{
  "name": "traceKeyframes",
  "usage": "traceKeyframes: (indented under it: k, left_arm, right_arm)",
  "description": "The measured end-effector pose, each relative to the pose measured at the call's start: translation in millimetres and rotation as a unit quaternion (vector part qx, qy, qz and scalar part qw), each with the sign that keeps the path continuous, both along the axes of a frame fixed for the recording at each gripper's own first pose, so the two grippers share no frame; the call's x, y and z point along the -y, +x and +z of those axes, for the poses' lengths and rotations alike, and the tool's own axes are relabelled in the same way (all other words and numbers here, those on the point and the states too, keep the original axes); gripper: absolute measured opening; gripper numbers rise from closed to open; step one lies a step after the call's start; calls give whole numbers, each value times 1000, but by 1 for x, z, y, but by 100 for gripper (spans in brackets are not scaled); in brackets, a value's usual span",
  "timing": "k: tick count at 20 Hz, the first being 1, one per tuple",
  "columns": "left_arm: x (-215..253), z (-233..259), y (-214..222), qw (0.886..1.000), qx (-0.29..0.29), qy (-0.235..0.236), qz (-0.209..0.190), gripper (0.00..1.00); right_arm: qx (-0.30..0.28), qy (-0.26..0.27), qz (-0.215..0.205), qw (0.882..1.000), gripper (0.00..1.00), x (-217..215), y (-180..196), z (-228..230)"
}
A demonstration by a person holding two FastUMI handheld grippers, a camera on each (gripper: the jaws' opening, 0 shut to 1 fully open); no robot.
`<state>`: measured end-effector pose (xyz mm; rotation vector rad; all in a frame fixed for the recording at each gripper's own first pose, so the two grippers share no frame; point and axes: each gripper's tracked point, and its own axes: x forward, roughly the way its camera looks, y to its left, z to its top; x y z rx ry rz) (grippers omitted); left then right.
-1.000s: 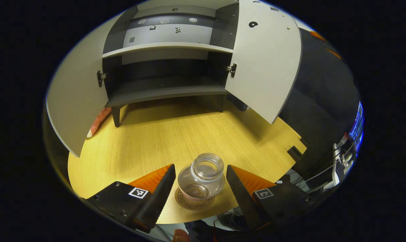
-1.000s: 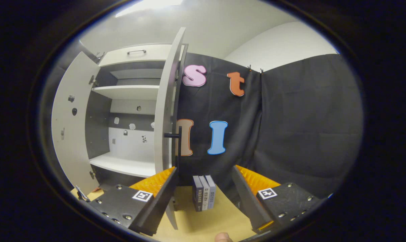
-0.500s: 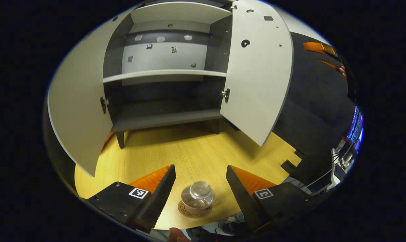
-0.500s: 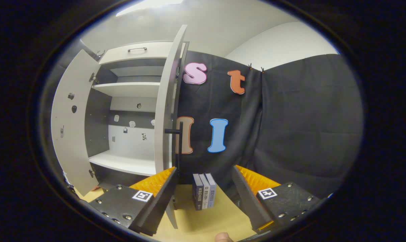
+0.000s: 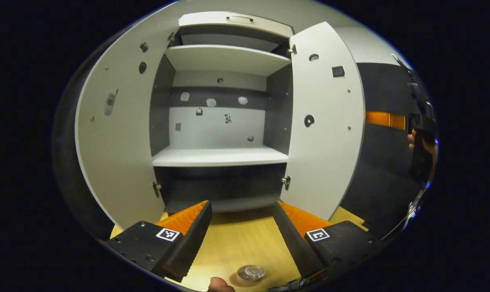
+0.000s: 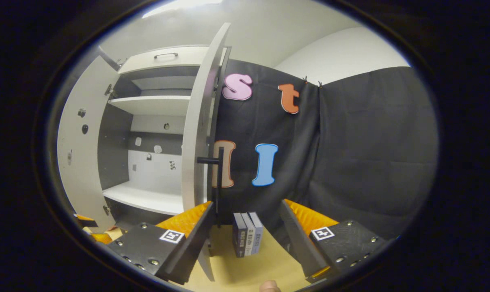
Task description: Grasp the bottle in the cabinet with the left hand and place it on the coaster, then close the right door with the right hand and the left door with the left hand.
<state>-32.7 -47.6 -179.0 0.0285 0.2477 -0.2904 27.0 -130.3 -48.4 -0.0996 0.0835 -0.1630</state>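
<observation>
The left tool (image 5: 241, 239) hangs open above the wooden worktop (image 5: 240, 243), nothing between its fingers, pointed at the cabinet (image 5: 224, 121). The bottle (image 5: 250, 273), a small clear glass one, stands upright on the round coaster (image 5: 236, 280) at the near edge of the worktop, low in the left gripper view and well short of the tool's fingertips. Both cabinet doors stand wide: the left door (image 5: 119, 138) swung out to one side, the right door (image 5: 328, 134) to the other, with pale shelves bare between them. Far off past the right door's edge in the left gripper view, a hand (image 5: 421, 144) holds the other tool. In the right gripper view, the right tool (image 6: 247, 239) is also spread open and empty, held just beside the outer face of the right door (image 6: 198, 134), whose dark bar handle (image 6: 218, 170) sticks out above the tool's left finger; whether that finger touches the door's edge I cannot tell. A few slim books (image 6: 248, 233) stand upright on the worktop between the right tool's fingers, farther back, against the black cloth wall (image 6: 350, 154).
</observation>
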Motion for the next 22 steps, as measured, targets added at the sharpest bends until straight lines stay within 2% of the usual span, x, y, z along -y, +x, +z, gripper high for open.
traceKeyframes:
  k: [2,3,4,5,6,7,8,10,12,13,14,15,19,20,22]
  left_arm:
    - [-15,20,3,1000,18,-7,22,97]
    - [-23,27,2,999,26,-9,33,97]
    - [-33,34,2,998,33,-9,44,97]
    - [-42,39,1,998,38,-7,57,97]
    - [-52,44,0,997,44,-7,69,97]
    - [-59,49,0,996,48,-6,80,97]
    - [-67,53,0,995,52,-6,90,97]
    - [-83,57,-2,992,55,-12,111,97]
    - [-97,59,-5,989,53,-23,133,97]
    - [-102,62,-7,988,55,-30,139,97]
    - [-105,65,-8,987,58,-35,144,94]
    - [-111,68,-9,986,62,-35,152,97]
    - [-122,78,-13,982,78,-26,168,97]
    - [-126,79,-15,981,80,-23,174,97]
    - [-134,82,-18,979,83,-21,185,97]
  right_arm:
    - [0,-2,-2,1000,98,0,4,-1]
    - [-1,-1,-1,1000,93,0,5,0]
    - [-3,4,5,1000,96,-2,5,-2]
    - [-4,11,13,1000,93,-5,6,-3]
    - [-5,18,19,1000,96,-7,7,-3]
    - [-6,23,25,999,93,-11,8,-3]
    - [-6,25,30,999,96,-13,8,-3]
    - [-3,22,42,999,93,-22,8,-2]
    - [-4,24,62,998,96,-37,10,-4]
    - [-5,26,73,997,93,-47,11,-5]
    - [-7,26,85,996,96,-55,11,-5]
    - [-7,26,94,995,96,-63,13,-5]
    - [-8,18,122,992,96,-91,19,-5]
    - [-9,17,128,992,99,-96,21,-6]
    - [-12,21,141,990,93,-109,25,-7]
